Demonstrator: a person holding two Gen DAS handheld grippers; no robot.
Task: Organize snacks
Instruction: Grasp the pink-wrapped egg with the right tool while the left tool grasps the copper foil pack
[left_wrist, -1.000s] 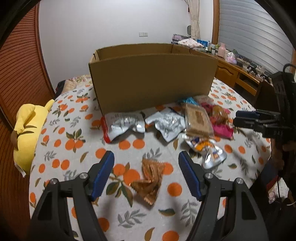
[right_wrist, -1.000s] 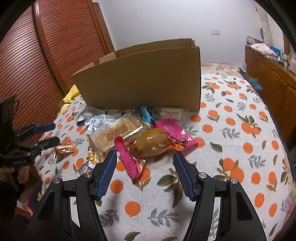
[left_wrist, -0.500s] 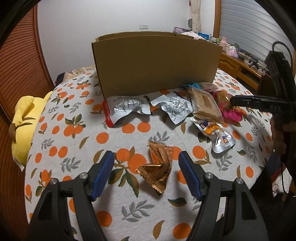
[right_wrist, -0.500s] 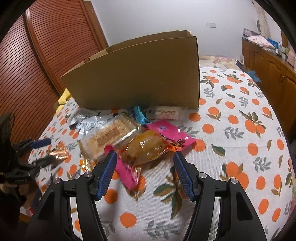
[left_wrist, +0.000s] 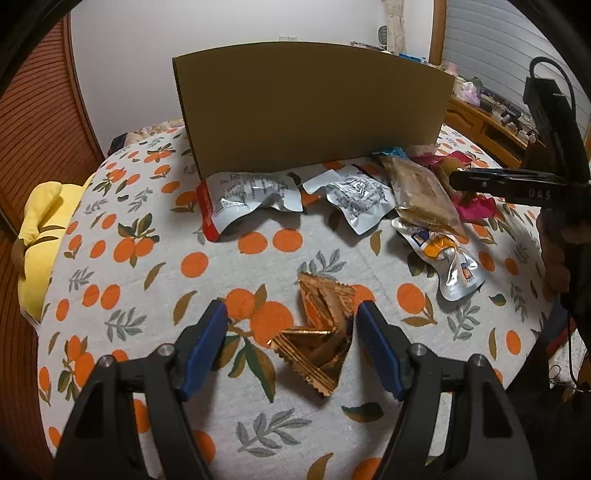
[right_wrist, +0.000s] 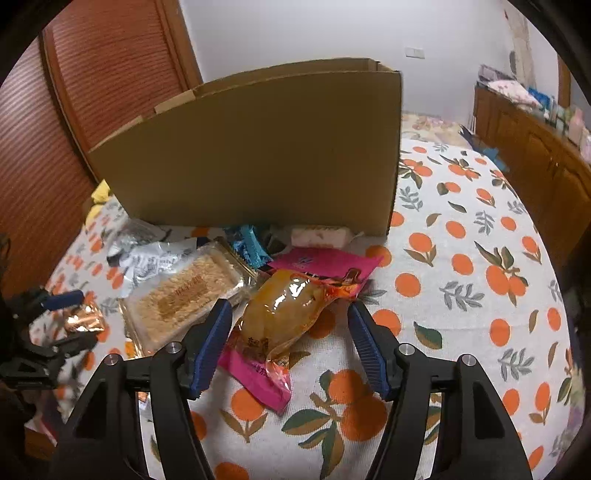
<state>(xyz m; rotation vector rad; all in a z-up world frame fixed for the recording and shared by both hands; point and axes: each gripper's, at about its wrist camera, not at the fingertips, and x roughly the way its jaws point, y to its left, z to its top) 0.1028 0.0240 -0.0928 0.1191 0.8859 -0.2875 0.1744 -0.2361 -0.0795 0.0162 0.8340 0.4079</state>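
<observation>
On the orange-print tablecloth (left_wrist: 258, 258), the left gripper (left_wrist: 291, 332) is held low with its jaws spread wide on either side of the copper foil packets (left_wrist: 317, 332), no pad touching them. Over to the right, the right gripper (right_wrist: 290, 332) is likewise seen gaping, its blue fingers (right_wrist: 212, 339) flanking the clear orange snack pouch (right_wrist: 284, 314), which is draped over a pink packet (right_wrist: 325, 264). Just beside it, a clear-wrapped crumbly cake (right_wrist: 184, 295) is laid flat. Silver pouches (left_wrist: 251, 195) are strewn against the foot of the cardboard box (left_wrist: 314, 110), which is stood upright at the far side of the table. A yellow plush (left_wrist: 40, 229) is glimpsed off the left edge.
</observation>
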